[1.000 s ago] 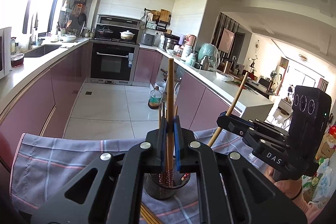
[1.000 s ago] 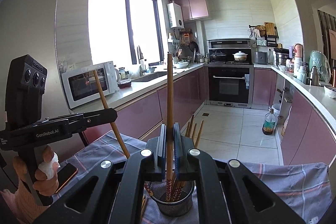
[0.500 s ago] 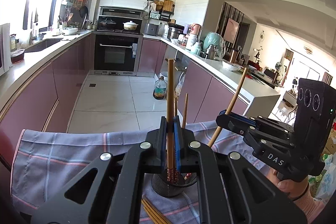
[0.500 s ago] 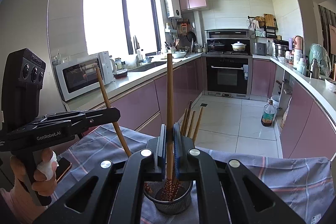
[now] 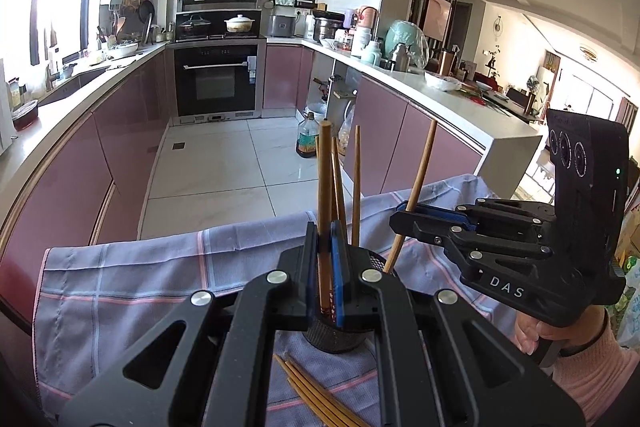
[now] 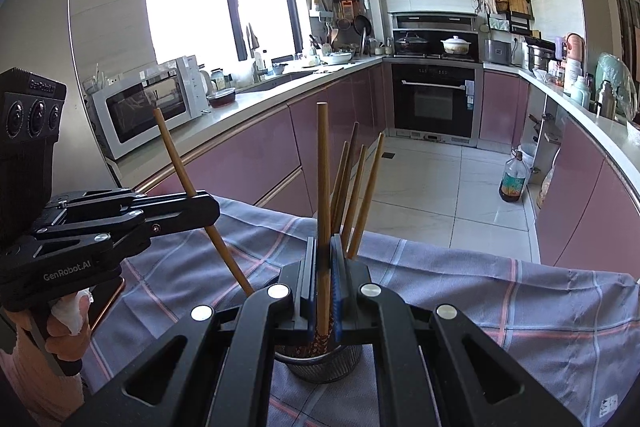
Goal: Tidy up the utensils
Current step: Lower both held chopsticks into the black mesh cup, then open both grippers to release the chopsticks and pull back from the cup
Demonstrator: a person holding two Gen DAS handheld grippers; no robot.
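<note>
Left claw clamped on one chopstick, tip down inside the mesh holder; right claw clamped on another chopstick over the same holder. Risk here: both tips crowd the sticks already standing inside, and a jam could tip the holder on the soft checked cloth. More loose chopsticks wait beside it.
</note>
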